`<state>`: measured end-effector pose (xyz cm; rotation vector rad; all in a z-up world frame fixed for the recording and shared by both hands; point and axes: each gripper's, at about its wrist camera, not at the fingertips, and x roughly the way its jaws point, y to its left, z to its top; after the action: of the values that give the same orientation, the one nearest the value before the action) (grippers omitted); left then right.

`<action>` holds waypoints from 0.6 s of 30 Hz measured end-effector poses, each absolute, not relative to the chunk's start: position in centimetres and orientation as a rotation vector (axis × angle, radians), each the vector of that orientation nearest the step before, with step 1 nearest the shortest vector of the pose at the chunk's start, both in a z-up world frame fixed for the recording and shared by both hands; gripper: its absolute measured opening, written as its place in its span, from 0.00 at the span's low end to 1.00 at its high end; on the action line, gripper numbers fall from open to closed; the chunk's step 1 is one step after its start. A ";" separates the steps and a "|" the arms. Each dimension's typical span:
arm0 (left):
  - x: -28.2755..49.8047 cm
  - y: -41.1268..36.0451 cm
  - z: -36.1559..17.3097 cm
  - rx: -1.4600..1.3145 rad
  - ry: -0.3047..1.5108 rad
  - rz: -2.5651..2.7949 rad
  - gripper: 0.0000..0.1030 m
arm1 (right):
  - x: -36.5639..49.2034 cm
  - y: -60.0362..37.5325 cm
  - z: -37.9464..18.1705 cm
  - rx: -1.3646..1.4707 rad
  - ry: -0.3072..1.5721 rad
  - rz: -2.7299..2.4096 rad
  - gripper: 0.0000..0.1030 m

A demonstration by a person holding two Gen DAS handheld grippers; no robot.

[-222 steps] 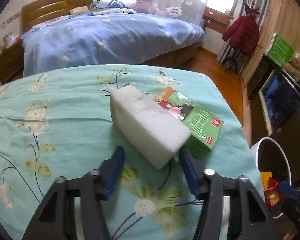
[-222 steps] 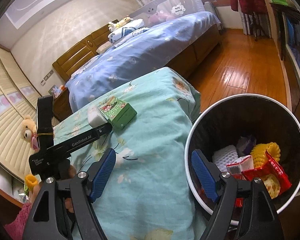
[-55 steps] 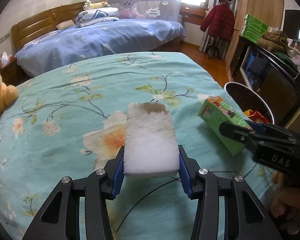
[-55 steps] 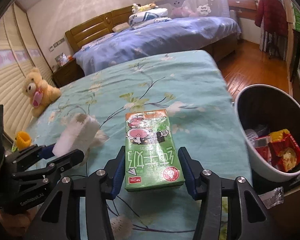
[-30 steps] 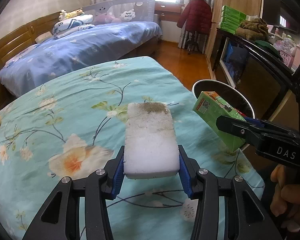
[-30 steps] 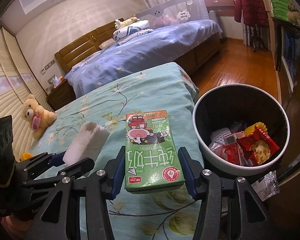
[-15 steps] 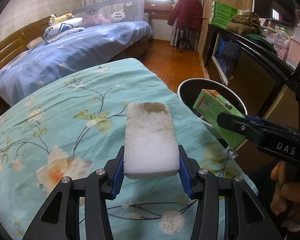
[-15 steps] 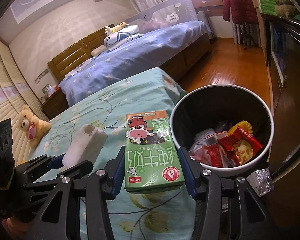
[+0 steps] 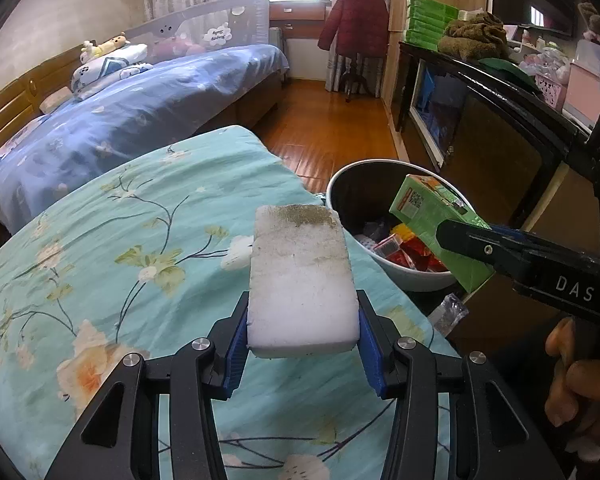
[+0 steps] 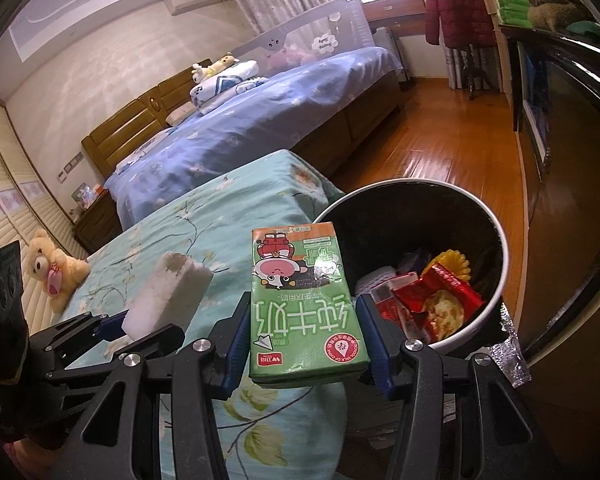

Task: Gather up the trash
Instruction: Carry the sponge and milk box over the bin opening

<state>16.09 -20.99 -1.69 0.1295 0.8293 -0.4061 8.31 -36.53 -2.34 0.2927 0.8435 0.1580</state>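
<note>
My left gripper point(image 9: 302, 354) is shut on a dirty white foam block point(image 9: 302, 280) and holds it above the teal flowered bed cover point(image 9: 120, 248), near its right edge. My right gripper point(image 10: 306, 346) is shut on a green milk carton point(image 10: 302, 304) and holds it in the air at the near rim of the white trash bin point(image 10: 496, 232). The bin point(image 9: 340, 188) has a black liner and holds red snack wrappers point(image 10: 436, 300) and other trash. The carton point(image 9: 436, 224) hangs over the bin's right side in the left wrist view. The foam block point(image 10: 168, 296) shows left of the carton in the right wrist view.
A blue bed point(image 9: 140, 100) lies behind. A dark cabinet point(image 9: 480, 128) stands right of the bin on the wooden floor point(image 9: 332, 136). A teddy bear point(image 10: 50, 276) sits at the far left of the cover. A clear wrapper point(image 9: 446, 314) lies beside the bin.
Both grippers have carried their loads to the right, toward the bin. The carton is now over the bin's rim and the foam block is nearer the bed's right edge.
</note>
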 end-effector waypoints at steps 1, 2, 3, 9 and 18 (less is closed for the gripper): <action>16.1 -21.1 -1.7 0.132 0.829 -0.407 0.45 | 8.3 -36.8 -2.4 0.295 0.843 0.154 0.50; 16.2 -21.2 -1.7 0.134 0.830 -0.408 0.45 | 8.4 -37.0 -2.4 0.298 0.844 0.150 0.50; 16.3 -21.3 -1.7 0.136 0.830 -0.409 0.45 | 8.3 -37.2 -2.4 0.299 0.844 0.148 0.50; 16.7 -22.2 -1.6 0.147 0.827 -0.415 0.45 | 8.5 -38.2 -2.3 0.301 0.839 0.127 0.50; 17.3 -23.5 -1.4 0.163 0.824 -0.430 0.45 | 9.2 -39.8 -2.3 0.307 0.843 0.097 0.50</action>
<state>17.26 -23.55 -1.38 0.1627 0.8241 -0.4296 9.16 -39.78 -2.31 0.3072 0.8429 0.0971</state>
